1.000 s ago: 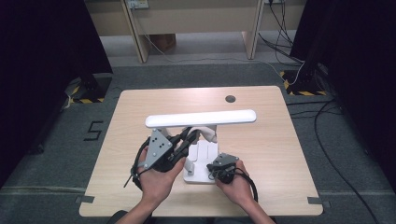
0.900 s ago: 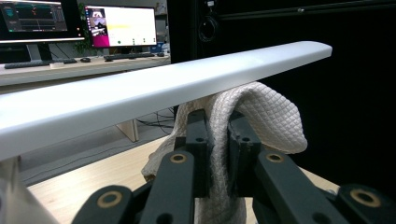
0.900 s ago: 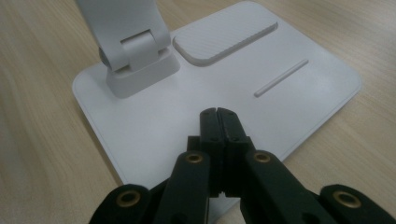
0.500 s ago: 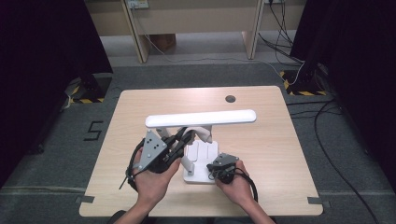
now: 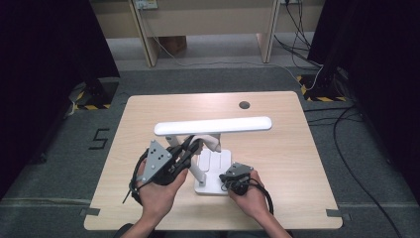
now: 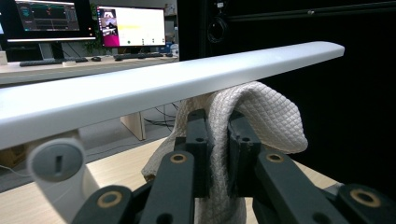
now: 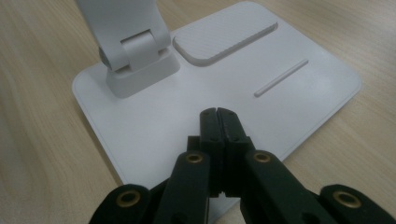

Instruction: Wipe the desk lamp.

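Left gripper (image 6: 217, 140) clamped on white cloth (image 6: 261, 116) just under lamp bar (image 6: 163, 84), right gripper (image 7: 218, 116) closed empty, tips over lamp base (image 7: 154, 112) on desk (image 7: 37, 116).

A light wooden table (image 5: 148, 119) stood on grey carpet, with a dark round grommet hole (image 5: 244, 104) near its far edge. On it rested the flat white base (image 5: 214, 173) of a desk lamp, toward the person's side of the tabletop.
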